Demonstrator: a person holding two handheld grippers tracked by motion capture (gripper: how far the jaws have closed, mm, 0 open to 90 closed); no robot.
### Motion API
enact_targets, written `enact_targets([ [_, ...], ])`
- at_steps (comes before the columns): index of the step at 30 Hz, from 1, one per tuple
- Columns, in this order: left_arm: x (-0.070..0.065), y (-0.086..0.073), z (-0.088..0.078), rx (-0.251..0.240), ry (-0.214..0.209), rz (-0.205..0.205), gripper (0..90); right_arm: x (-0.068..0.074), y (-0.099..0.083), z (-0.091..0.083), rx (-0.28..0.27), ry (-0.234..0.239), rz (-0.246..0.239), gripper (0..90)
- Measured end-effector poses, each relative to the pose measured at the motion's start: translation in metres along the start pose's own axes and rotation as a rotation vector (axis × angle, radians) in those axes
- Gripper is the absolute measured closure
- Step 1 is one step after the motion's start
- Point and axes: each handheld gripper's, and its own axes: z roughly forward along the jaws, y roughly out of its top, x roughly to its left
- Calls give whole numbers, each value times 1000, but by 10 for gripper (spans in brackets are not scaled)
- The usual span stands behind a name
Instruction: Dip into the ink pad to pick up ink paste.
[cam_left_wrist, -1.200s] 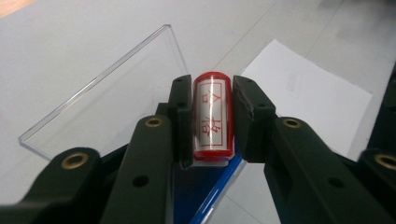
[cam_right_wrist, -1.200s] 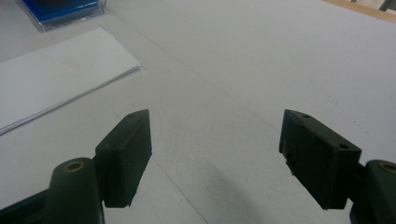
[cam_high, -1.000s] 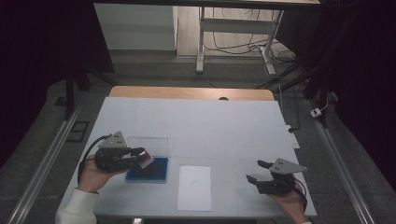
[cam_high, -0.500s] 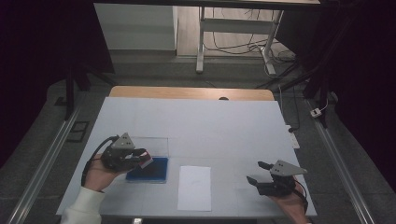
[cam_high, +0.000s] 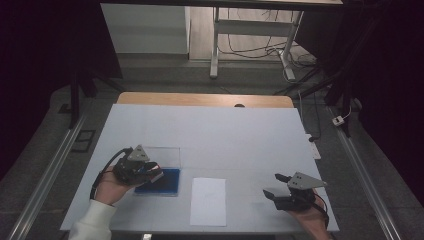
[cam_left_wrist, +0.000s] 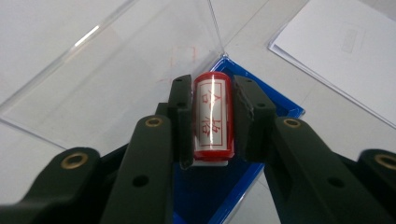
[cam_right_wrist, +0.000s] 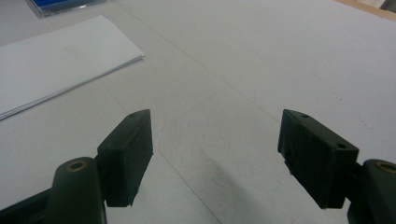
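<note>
A red cylindrical stamp (cam_left_wrist: 212, 116) with a white label of red characters sits clamped between the jaws of my left gripper (cam_left_wrist: 212, 114). It hangs just over a blue ink pad tray (cam_left_wrist: 210, 196), whose clear lid (cam_left_wrist: 116, 79) lies open flat behind it. In the high view the left gripper (cam_high: 156, 173) is at the tray's (cam_high: 169, 185) left edge, near the front left of the table. My right gripper (cam_high: 272, 186) rests low at the front right, its jaws (cam_right_wrist: 219, 140) wide apart over bare table with nothing between them.
A stack of white paper (cam_high: 208, 201) lies between the two grippers near the front edge; it also appears as paper (cam_right_wrist: 51, 60) to the left of the right gripper. The white table top (cam_high: 225, 135) stretches back to a wooden strip (cam_high: 200, 99).
The left gripper has shifted slightly right with the stamp, further over the blue tray. The right gripper has stayed almost still.
</note>
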Motion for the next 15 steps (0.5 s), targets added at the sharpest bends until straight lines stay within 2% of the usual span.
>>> enact_targets([
  [15, 1, -3, 14, 59, -16, -3, 701, 1, -2, -4, 10, -11, 5, 265],
])
